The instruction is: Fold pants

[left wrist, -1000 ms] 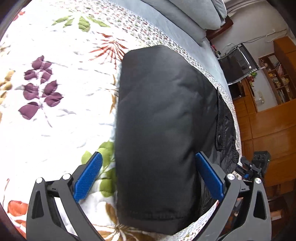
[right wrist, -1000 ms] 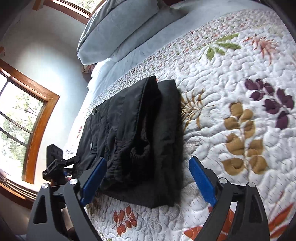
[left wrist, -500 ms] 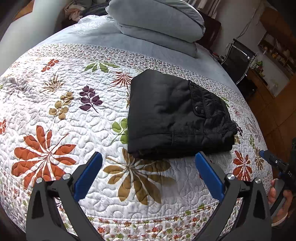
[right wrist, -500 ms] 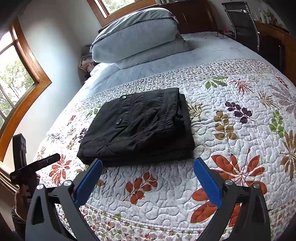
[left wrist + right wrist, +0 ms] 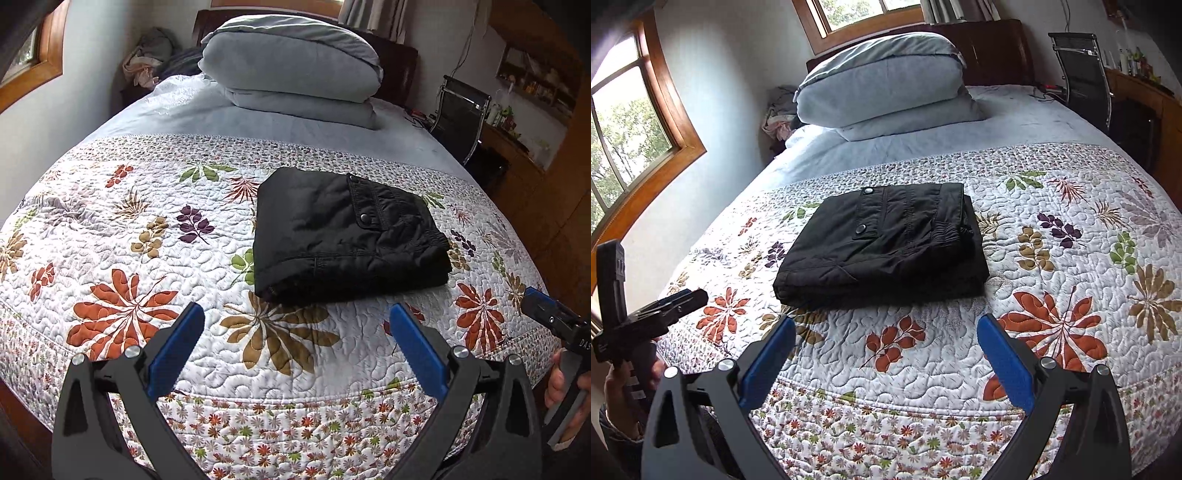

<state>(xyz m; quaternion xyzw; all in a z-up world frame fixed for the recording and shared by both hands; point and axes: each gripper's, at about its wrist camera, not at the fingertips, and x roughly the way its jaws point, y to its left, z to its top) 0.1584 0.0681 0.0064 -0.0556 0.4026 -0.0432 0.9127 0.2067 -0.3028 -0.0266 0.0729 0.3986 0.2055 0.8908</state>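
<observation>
The pants [image 5: 347, 236] are lying folded in a compact stack on the bed [image 5: 110, 258]. Left tongs [image 5: 295, 325] and right tongs [image 5: 886, 336] are hovering wide, empty, nearside; folding looks complete, with no regrasp apparently required.

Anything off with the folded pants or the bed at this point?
Nothing stands out. The black pants lie as a compact folded stack flat on the floral quilt, edges roughly aligned, nothing trailing. Left gripper and right gripper are both open, clear of the fabric.
</observation>
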